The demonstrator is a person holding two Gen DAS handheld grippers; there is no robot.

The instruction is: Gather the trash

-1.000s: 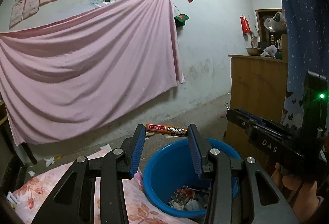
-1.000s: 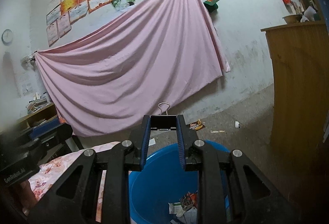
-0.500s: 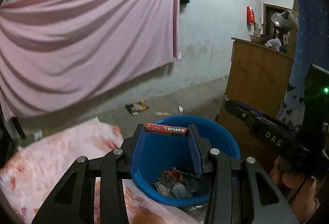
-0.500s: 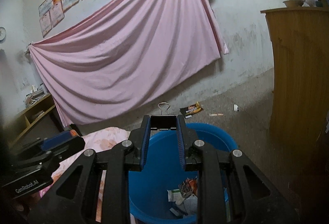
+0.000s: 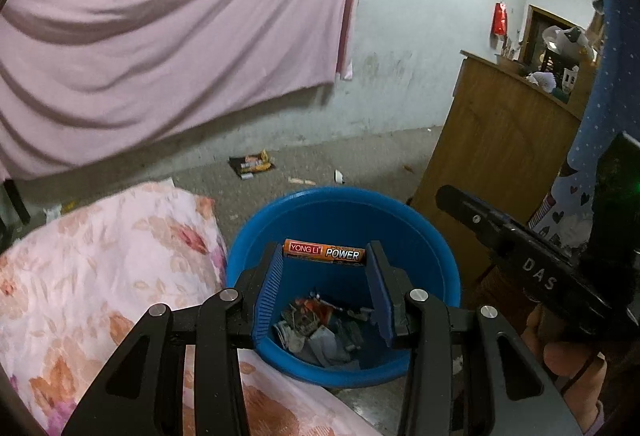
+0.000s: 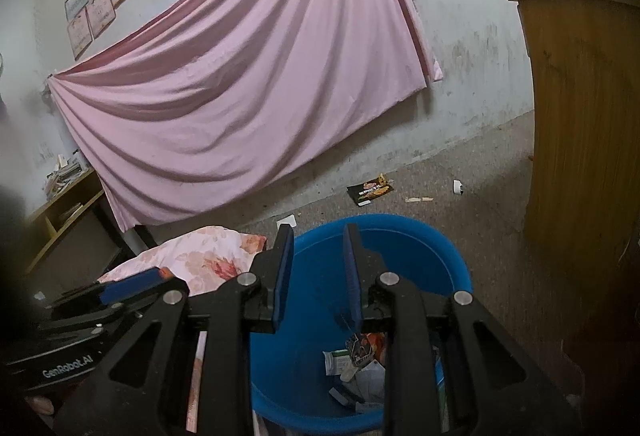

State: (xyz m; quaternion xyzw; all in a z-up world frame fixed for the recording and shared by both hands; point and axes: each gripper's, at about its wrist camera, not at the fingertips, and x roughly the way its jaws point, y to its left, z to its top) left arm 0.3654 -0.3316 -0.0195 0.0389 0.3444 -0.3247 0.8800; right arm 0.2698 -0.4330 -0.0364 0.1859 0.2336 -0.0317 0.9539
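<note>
My left gripper [image 5: 325, 256] is shut on an orange-and-black battery [image 5: 324, 252], held crosswise at the fingertips above the blue bin [image 5: 436, 248]. The bin holds crumpled paper and wrappers [image 5: 320, 328]. My right gripper [image 6: 319, 236] is open and empty, its fingers apart over the same blue bin [image 6: 440, 248]. A black binder clip [image 6: 358, 350] lies on the trash inside the bin. The right gripper also shows at the right of the left wrist view [image 5: 520, 248].
A flowered pink quilt [image 5: 100, 268] lies left of the bin. A wooden cabinet [image 5: 496, 156] stands close on the right. A snack wrapper [image 6: 370, 192] and small scraps lie on the floor. A pink sheet [image 6: 240, 76] hangs on the wall.
Both grippers tilted down over the bin. The right gripper opened and the binder clip it held dropped into the bin. The left gripper still holds the battery.
</note>
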